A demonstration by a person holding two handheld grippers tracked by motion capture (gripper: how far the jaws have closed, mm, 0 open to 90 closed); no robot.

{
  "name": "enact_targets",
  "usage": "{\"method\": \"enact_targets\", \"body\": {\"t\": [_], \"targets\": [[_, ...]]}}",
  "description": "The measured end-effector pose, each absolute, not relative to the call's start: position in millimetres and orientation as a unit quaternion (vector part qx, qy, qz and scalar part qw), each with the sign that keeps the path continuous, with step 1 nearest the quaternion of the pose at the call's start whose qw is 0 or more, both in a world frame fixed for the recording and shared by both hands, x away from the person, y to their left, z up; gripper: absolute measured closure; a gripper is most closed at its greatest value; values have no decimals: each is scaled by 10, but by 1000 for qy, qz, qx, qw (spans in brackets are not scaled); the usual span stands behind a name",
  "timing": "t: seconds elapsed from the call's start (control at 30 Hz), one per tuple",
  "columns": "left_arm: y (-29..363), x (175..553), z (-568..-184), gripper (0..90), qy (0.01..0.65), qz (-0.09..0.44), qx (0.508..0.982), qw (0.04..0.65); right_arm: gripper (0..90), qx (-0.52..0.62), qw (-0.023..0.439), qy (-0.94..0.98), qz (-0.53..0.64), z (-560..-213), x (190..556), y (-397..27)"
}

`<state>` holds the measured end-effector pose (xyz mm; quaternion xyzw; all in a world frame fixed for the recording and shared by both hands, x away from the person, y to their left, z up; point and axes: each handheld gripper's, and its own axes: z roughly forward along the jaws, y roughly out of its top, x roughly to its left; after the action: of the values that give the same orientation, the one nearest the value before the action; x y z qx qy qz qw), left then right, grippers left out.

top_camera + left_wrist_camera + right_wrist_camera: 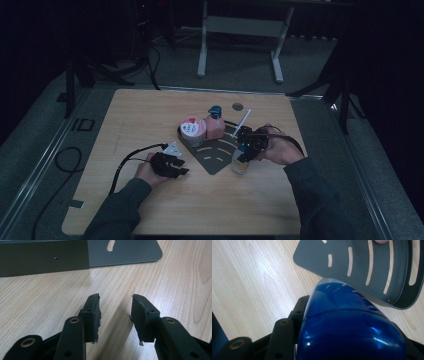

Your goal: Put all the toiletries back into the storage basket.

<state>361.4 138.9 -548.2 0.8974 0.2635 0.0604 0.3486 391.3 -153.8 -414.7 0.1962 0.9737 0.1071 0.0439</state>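
No label or writing can be read: the pink-lidded tub point(192, 128) has white marks on its lid too small to make out, and the pink pump bottle point(215, 123) just right of it shows no legible print. Both stand at the far end of a dark grey slotted rack point(216, 156), a fan-shaped metal plate with curved slots, lying near the middle of the light wooden table point(150, 110).

The right gripper point(243, 154) is closed around the shiny blue cap point(347, 322) of a small bottle point(239, 165) that stands at the rack's near right edge; in the right gripper view the cap sits between the black jaws. A white stick point(241, 123) leans up from behind that gripper.

The left gripper point(175, 168) lies low on the table at the near left of the rack, its jaws parted with a clear gap and bare wood between them, holding nothing.

A small round grey disc point(237, 106) sits near the table's far edge. Around it the room is dim, with grey carpet point(240, 65), cables and a white table frame point(240, 30) beyond
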Motion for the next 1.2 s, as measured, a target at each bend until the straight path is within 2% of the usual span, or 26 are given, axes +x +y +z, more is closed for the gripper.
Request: {"method": "enact_targets", "body": {"t": [1.2], "targets": [[1387,3616,-5478,584,262,61,899,346,545,180,50,971,150,-3934,3985,-1116]]}}
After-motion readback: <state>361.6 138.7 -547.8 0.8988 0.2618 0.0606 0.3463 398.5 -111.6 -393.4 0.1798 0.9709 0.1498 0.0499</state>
